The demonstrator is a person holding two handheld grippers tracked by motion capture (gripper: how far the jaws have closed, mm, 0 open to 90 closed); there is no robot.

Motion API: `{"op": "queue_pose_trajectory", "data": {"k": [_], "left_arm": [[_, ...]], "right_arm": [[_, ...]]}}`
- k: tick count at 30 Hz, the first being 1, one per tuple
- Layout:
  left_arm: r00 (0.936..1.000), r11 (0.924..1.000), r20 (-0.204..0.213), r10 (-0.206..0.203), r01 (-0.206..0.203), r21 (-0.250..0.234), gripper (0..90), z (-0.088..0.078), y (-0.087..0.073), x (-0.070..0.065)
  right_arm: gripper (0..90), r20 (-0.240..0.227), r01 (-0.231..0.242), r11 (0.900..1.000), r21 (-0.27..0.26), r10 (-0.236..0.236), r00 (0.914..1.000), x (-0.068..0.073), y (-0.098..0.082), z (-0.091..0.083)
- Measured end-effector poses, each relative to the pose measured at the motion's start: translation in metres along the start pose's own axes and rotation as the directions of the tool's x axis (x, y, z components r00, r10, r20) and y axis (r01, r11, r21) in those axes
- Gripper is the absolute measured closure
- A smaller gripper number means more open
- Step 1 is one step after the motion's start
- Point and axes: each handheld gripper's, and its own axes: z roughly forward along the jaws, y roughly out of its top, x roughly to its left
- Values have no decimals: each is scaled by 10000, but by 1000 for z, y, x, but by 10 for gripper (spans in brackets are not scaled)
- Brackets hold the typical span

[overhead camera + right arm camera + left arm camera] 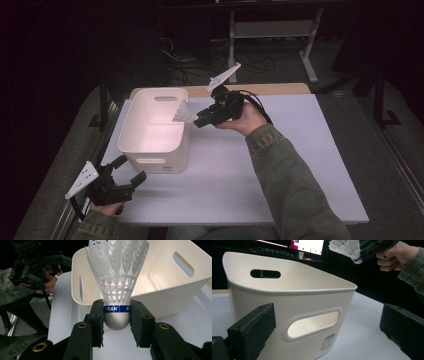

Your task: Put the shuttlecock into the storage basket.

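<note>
A white shuttlecock [117, 287] with a blue band and a rounded cork base is clamped at its base by my right gripper [116, 315]. Its feathers point toward the white plastic bin [160, 285]. From above, the right gripper [200, 120] holds the shuttlecock [184, 112] just over the right rim of the bin [150, 145]. My left gripper [131, 170] rests at the table's near left corner, jaws open and empty, aimed at the bin's front wall [294, 302]. In the left gripper view the shuttlecock [347, 248] hangs high at the upper right.
The bin stands on a white table [280, 165] with a wooden strip [270, 89] at its far edge. Bare tabletop stretches right of the bin. Beyond the table are cables and a metal frame [270, 30] on a dark floor.
</note>
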Motion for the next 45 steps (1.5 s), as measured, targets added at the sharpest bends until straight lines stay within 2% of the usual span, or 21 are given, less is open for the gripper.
{"op": "queue_pose_trajectory", "data": {"k": [5, 7, 15, 16, 18, 19, 27, 28, 37, 45], "left_arm": [[10000, 9999, 5, 93, -93, 53, 0, 0, 0, 0], [10000, 10000, -11, -28, 28, 38, 0, 0, 0, 0], [10000, 10000, 0, -93, 93, -9, 0, 0, 0, -1], [10000, 10000, -15, 5, -5, 38, 0, 0, 0, 0], [9999, 9998, 2, -163, 163, -69, 0, 0, 0, -1], [10000, 10000, -7, -9, 9, 64, 0, -1, 0, 0], [9999, 9999, 18, 125, -125, 92, 0, -1, 0, 1], [10000, 10000, 23, 81, -82, 56, 0, -1, 0, 1], [10000, 10000, 40, 39, -39, 82, 0, -1, 0, 1], [10000, 10000, 55, 16, -16, 46, 0, -1, 0, 1]], "right_arm": [[635, -35, -41, 9999, -94, 41, 10000, 1, 4, 3], [635, -72, -117, 9999, -69, 117, 9999, 1, 6, 4], [635, -133, 23, 10000, -22, -23, 9999, 3, 15, 10], [635, -138, 33, 10000, -46, -34, 9999, 3, 16, 11], [635, -162, 61, 10000, -50, -62, 9998, 4, 18, 13], [634, -190, 119, 9999, -33, -120, 9997, 4, 20, 14], [635, -243, 234, 9997, 13, -234, 9994, 4, 24, 24], [635, -283, 89, 9999, 63, -87, 9996, 5, 24, 25], [635, -390, 339, 9994, 39, -337, 9987, 3, 30, 37], [634, -646, 199, 9998, 13, -198, 9977, 3, 35, 48]]}}
